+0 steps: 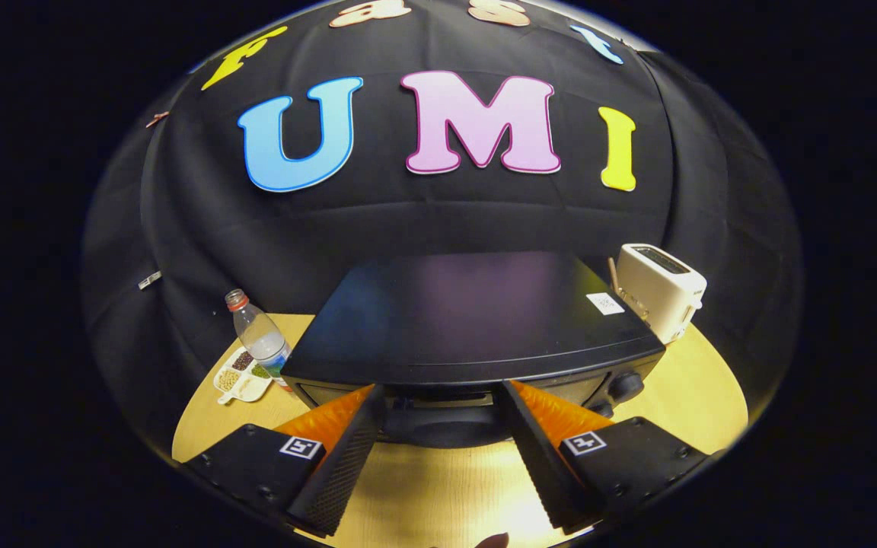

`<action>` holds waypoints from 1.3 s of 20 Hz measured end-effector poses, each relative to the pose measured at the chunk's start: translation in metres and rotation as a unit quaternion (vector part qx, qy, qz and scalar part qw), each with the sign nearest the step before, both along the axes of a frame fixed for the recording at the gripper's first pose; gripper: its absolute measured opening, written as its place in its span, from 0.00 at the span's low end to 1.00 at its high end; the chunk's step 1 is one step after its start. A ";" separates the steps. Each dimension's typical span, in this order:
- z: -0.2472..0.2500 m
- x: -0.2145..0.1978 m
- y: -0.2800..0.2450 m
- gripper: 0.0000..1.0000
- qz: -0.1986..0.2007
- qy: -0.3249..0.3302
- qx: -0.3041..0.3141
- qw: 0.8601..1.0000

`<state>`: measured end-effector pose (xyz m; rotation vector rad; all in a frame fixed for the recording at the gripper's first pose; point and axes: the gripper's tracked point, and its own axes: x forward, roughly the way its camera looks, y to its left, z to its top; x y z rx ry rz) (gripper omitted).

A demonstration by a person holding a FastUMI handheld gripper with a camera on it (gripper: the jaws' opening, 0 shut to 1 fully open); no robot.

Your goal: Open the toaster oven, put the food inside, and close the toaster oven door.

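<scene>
Fingers of the gripper (438, 396) stand wide apart, holding nothing, their tips either side of the door handle (442, 402) on the near face of the black toaster oven (469, 320), likely lined up to grasp it. Door looks shut. White toaster (659, 289) sits far right; water bottle (257, 333) left.
</scene>
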<state>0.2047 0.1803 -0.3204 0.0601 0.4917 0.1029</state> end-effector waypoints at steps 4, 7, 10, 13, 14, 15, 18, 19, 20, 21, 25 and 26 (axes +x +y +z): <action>0.000 -0.007 -0.002 0.99 0.001 -0.001 -0.011 1.000; -0.004 -0.026 -0.005 0.99 0.001 0.002 -0.011 1.000; -0.010 -0.051 -0.006 0.99 0.002 0.004 -0.012 1.000; -0.028 -0.081 -0.010 0.99 0.005 0.021 -0.019 1.000; -0.035 -0.090 -0.010 0.99 0.006 0.030 -0.022 0.999; -0.042 -0.099 -0.011 0.98 0.008 0.040 -0.024 0.999; -0.067 -0.121 -0.017 0.99 0.003 0.070 -0.022 0.997; -0.075 -0.127 -0.019 0.99 0.003 0.080 -0.022 0.997; -0.080 -0.128 -0.021 0.99 0.004 0.089 -0.023 0.996; -0.086 -0.131 -0.024 0.99 0.005 0.098 -0.022 0.995; -0.102 -0.153 -0.020 0.99 0.004 0.125 -0.004 0.992; -0.101 -0.157 -0.020 0.99 0.005 0.128 -0.002 0.992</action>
